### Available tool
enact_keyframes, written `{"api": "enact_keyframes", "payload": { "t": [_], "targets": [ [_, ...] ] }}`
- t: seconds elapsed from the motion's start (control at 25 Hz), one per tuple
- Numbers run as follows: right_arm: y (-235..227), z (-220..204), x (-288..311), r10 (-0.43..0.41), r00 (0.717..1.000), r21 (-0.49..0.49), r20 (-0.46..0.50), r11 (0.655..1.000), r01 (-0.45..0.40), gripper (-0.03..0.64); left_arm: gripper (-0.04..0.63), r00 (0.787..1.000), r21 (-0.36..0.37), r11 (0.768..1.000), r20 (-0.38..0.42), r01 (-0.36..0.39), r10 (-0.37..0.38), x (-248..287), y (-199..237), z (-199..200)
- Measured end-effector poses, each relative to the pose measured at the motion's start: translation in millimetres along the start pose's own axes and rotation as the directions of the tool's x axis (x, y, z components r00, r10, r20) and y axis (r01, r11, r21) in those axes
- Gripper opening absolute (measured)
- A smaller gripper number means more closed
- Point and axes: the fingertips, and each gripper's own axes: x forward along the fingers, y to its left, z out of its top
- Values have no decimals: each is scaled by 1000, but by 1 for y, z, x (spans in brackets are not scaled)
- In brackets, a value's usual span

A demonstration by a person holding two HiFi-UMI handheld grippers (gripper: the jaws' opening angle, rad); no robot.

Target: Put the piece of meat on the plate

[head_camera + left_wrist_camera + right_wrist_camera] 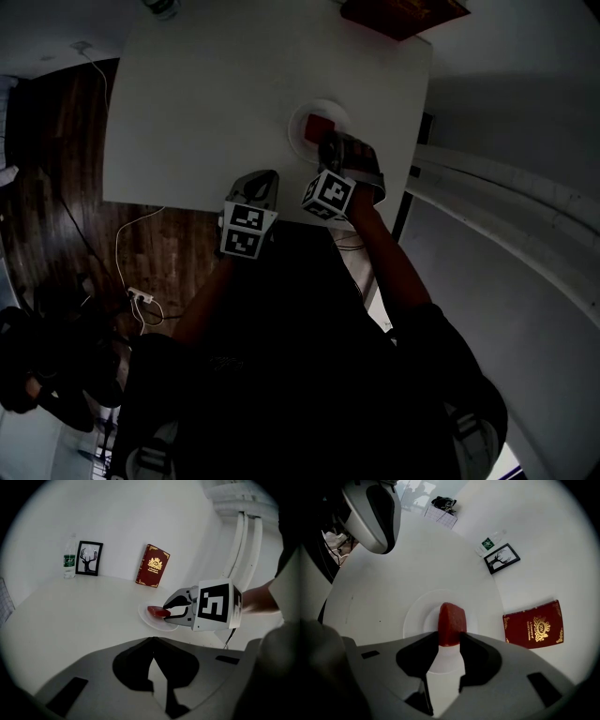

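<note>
Piece of meat (451, 620): red slab, probably soft, light and slippery, lying on the white plate (412, 617) on the table (370, 592), near end gripped across its narrow sides by right gripper (449, 640) jaws; left gripper (152, 640) jaws closed, empty.

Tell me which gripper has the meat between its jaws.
The right gripper: the piece of meat sits between its jaws; the left gripper is shut, empty.

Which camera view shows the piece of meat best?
The right gripper view: the piece of meat fills the centre, large and red, between the jaws of the right gripper, over the plate. The left gripper view shows it small, from the side. The head view shows only a red patch.
</note>
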Motion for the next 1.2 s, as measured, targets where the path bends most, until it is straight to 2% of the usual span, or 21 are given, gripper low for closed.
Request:
{"api": "enact_keyframes", "payload": {
  "t": [0.52, 1.2],
  "targets": [
    [-7, 2, 9, 30, 1000, 2, 7, 1000, -30, 161, 2, 1000, -13, 1000, 16, -22, 22, 0, 7, 10],
    [-8, 2, 8, 93, 996, 64, 10, 994, -93, 176, 3, 999, -16, 1000, 26, -26, 26, -11, 15, 11]
  ]
}}
